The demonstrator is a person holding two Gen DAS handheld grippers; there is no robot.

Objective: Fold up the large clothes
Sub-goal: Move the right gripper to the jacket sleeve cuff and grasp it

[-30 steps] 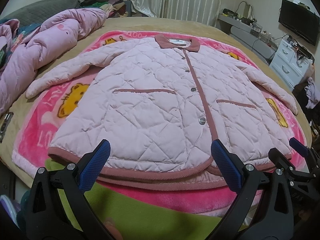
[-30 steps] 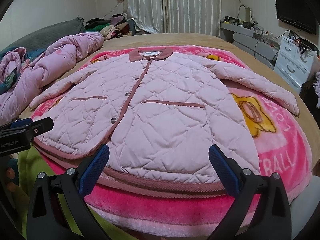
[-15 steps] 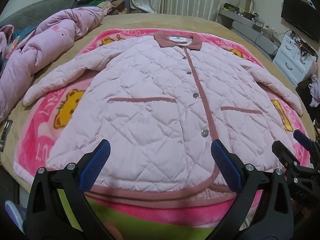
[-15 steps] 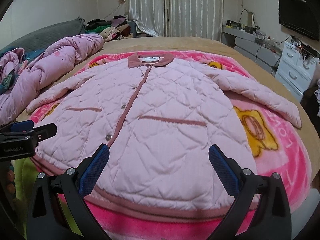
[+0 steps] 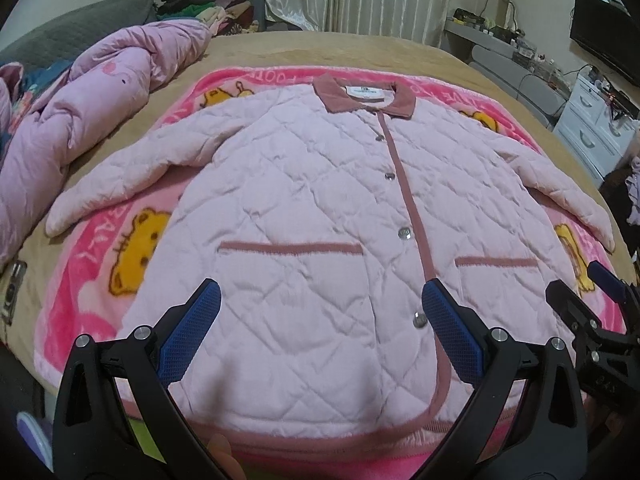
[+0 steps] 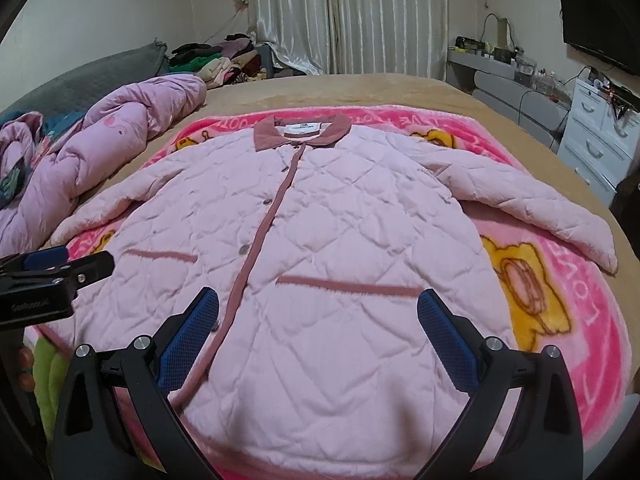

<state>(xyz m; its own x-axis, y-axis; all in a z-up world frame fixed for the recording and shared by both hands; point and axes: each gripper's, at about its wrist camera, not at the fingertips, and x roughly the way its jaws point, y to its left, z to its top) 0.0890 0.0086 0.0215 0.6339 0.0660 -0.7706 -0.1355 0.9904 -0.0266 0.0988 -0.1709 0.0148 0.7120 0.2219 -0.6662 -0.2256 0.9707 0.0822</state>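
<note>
The left hand-held gripper (image 5: 320, 328) hangs with jaws spread wide and empty over the hem of the pink quilted jacket (image 5: 320, 216), which lies flat, buttoned and face up on a pink cartoon blanket (image 5: 100, 264) on the bed. The right hand-held gripper (image 6: 318, 326) is likewise wide and empty. Folding looks not yet begun; next likely calls for taking a sleeve (image 6: 540, 204) inward. Both sleeves lie spread, with bare bed beyond.

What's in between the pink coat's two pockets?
In the left wrist view, the coat has a darker pink strip with shiny snap buttons running between its two pockets.
</note>
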